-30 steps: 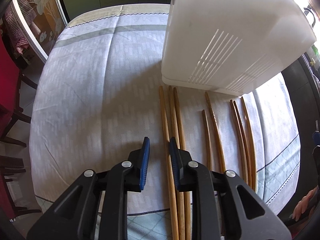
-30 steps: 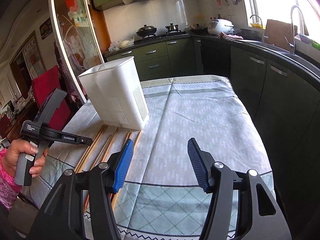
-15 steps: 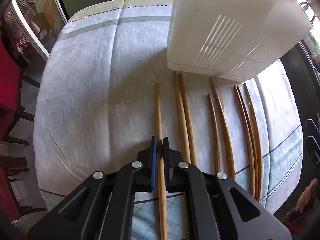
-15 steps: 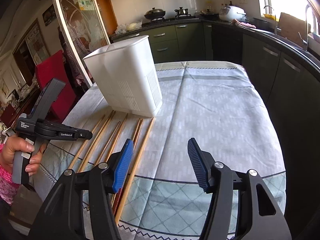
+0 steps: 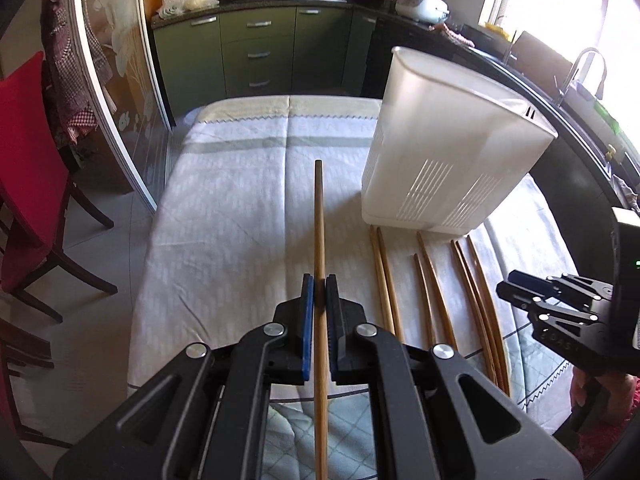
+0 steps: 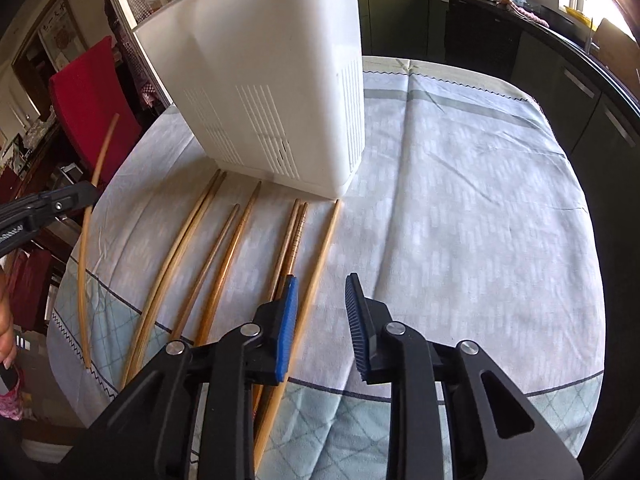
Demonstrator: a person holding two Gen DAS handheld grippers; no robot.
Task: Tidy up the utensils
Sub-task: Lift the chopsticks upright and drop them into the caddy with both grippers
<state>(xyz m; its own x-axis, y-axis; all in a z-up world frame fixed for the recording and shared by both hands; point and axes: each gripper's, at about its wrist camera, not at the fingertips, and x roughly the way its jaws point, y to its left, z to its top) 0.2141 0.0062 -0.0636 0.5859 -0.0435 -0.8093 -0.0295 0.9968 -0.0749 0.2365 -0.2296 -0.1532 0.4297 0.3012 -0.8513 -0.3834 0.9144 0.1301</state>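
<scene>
One chopstick [image 5: 319, 216] pinched between the closed blue pads of the left gripper [image 5: 319, 300], lifted clear of the tablecloth [image 5: 224, 216], tip pointing toward the far end. Seven more chopsticks [image 6: 224, 256] lying side by side on the cloth, tips near the base of the white slotted utensil holder [image 6: 272, 80]. Right gripper [image 6: 322, 312] low over the rightmost chopstick [image 6: 320, 268], jaws narrowing, nothing gripped, stick just beside the left pad.
</scene>
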